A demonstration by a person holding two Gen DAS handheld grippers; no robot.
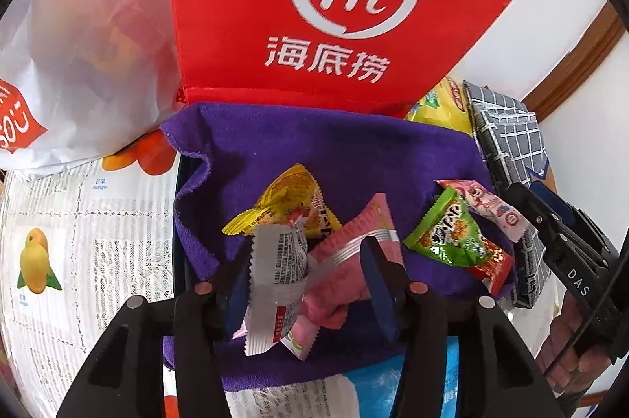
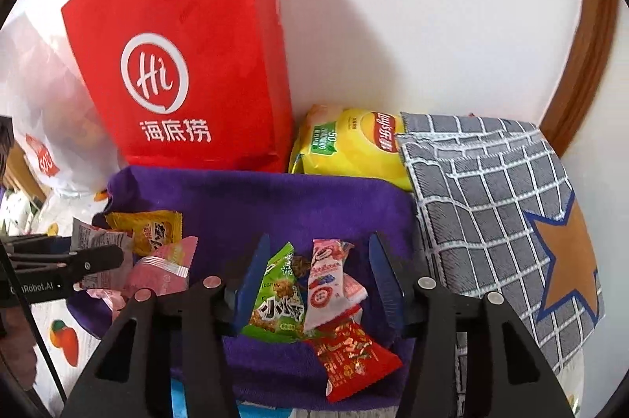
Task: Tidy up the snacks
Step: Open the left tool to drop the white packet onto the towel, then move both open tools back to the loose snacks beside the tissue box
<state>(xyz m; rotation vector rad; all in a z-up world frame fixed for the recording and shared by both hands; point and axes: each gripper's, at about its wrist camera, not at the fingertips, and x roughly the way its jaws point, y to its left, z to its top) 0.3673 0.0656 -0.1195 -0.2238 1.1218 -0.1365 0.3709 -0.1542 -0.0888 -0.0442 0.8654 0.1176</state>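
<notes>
Fruit-print tbl (image 1: pixel 78 221), purple cloth (image 1: pixel 314 150), red bag (image 1: pixel 275 5)
</notes>
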